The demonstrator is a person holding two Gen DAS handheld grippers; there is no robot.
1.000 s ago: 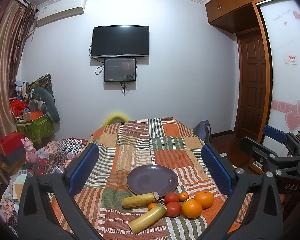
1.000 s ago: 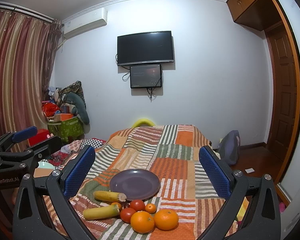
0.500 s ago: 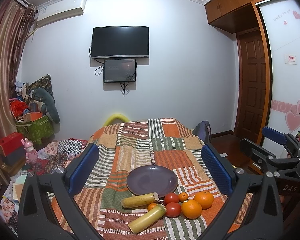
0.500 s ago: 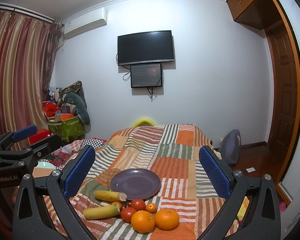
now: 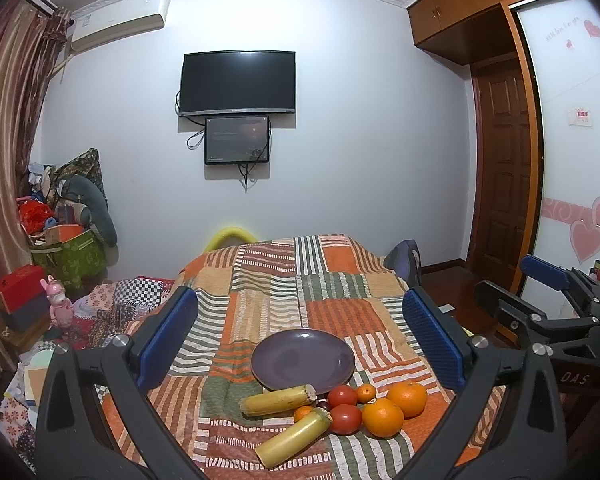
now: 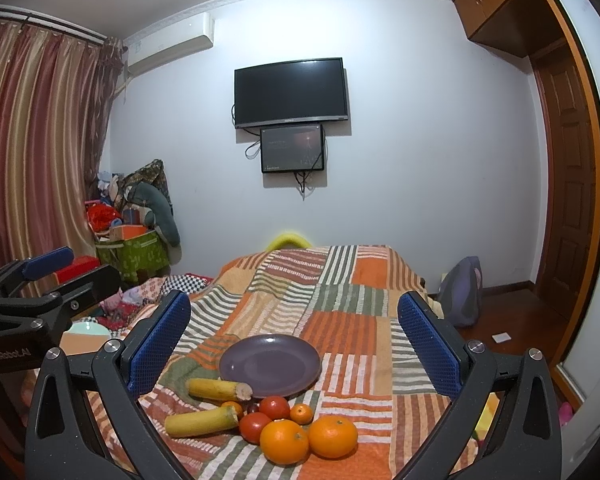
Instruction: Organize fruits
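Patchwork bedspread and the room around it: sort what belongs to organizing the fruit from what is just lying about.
For the job:
- round purple plate, bare
- two large oranges
- two red tomatoes
- two small tangerines
- two yellow banana pieces

Lying about:
- green storage box of clutter
- pink toy figure
- grey backpack
- wall-mounted black television

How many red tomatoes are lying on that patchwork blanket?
2. One tomato sits just in front of the purple plate; the other tomato lies nearer, touching a big orange. A small dark fruit between them is unclear.
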